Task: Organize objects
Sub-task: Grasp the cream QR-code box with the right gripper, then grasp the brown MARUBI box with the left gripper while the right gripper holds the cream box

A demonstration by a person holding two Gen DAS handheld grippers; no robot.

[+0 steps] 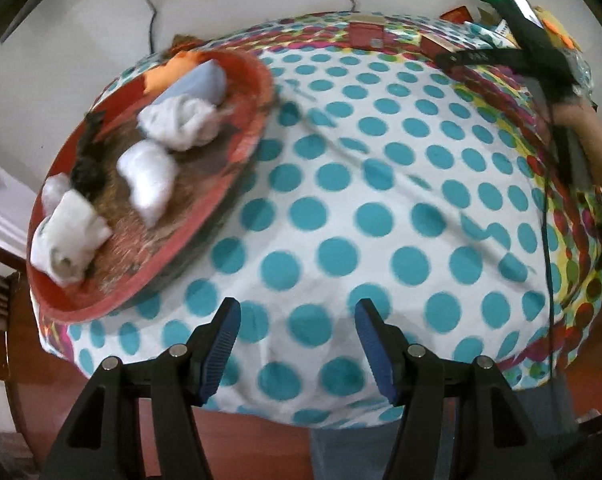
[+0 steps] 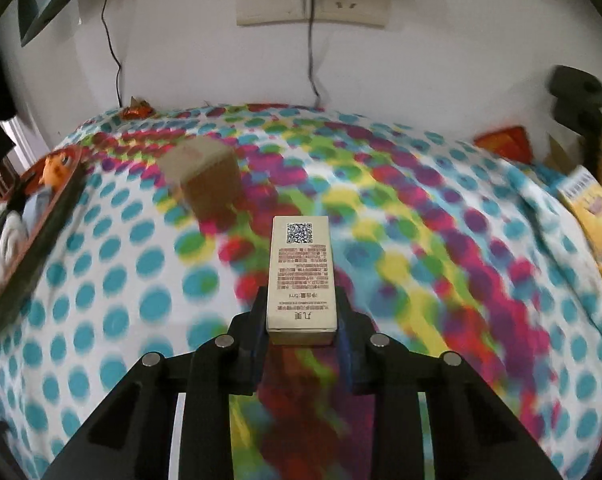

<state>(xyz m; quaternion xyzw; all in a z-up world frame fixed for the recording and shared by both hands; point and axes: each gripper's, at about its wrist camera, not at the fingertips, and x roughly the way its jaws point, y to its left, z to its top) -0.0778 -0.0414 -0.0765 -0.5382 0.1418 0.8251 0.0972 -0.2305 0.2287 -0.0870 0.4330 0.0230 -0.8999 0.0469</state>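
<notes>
A small cream box with a QR code and printed text sits between the pads of my right gripper, which is shut on its lower end. A brown cardboard box stands on the dotted cloth beyond it. My left gripper is open over the white cloth with teal dots, nothing between its blue pads. To its upper left lies a red round tray holding several rolled white cloths, a pale blue roll and a dark item. The right-hand tool shows at the far right.
The table wears a dotted cloth with a multicoloured band. A red box sits at the far edge. Yellow packets and a red packet lie at the right. Wall sockets with cables hang behind. The tray edge is at left.
</notes>
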